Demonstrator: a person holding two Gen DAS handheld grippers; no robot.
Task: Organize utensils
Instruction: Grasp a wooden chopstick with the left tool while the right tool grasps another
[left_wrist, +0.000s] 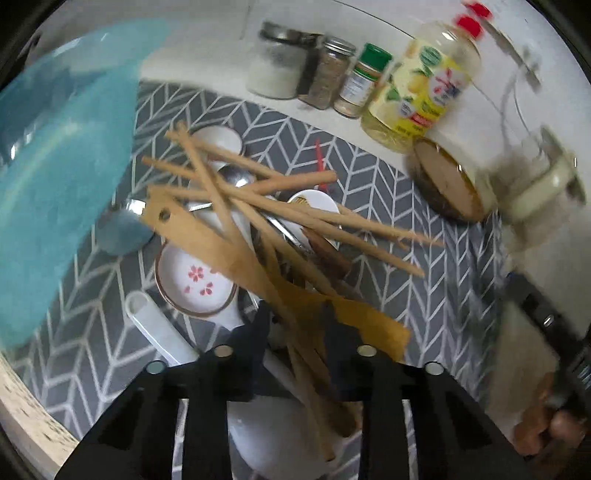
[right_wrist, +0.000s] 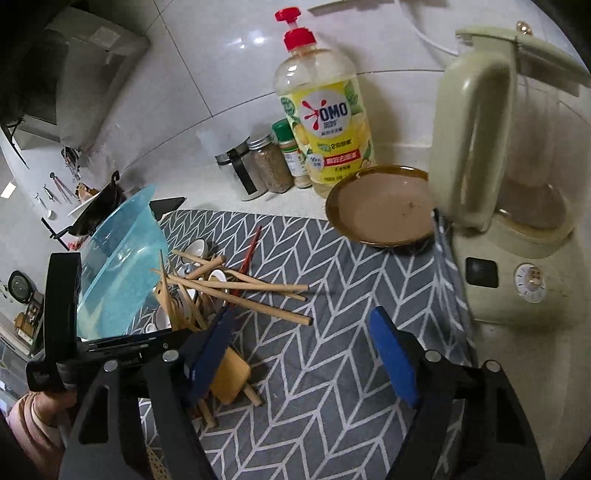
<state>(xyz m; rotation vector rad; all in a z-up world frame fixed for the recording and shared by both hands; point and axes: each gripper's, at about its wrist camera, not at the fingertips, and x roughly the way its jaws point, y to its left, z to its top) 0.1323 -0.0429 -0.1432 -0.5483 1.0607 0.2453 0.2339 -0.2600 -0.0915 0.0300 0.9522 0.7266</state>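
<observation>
A heap of utensils lies on the grey chevron mat (left_wrist: 388, 295): wooden chopsticks (left_wrist: 332, 218), a wooden spatula (left_wrist: 207, 240), white ceramic spoons, one with pink flowers (left_wrist: 195, 280), and a metal spoon (left_wrist: 122, 229). My left gripper (left_wrist: 295, 314) points down into the heap. It is shut on the spatula's neck, with a few chopsticks also between its fingers. In the right wrist view the spatula blade (right_wrist: 231, 373) shows beside the left blue pad. My right gripper (right_wrist: 306, 354) hangs open over bare mat just right of the heap, holding nothing.
A clear blue plastic basin (right_wrist: 122, 266) stands left of the heap. Behind it are spice jars (right_wrist: 266, 166), a yellow detergent bottle (right_wrist: 325, 122) and a brown plate (right_wrist: 380, 206). A pale green kettle (right_wrist: 498, 166) fills the right side. The counter edge (left_wrist: 33, 417) runs near.
</observation>
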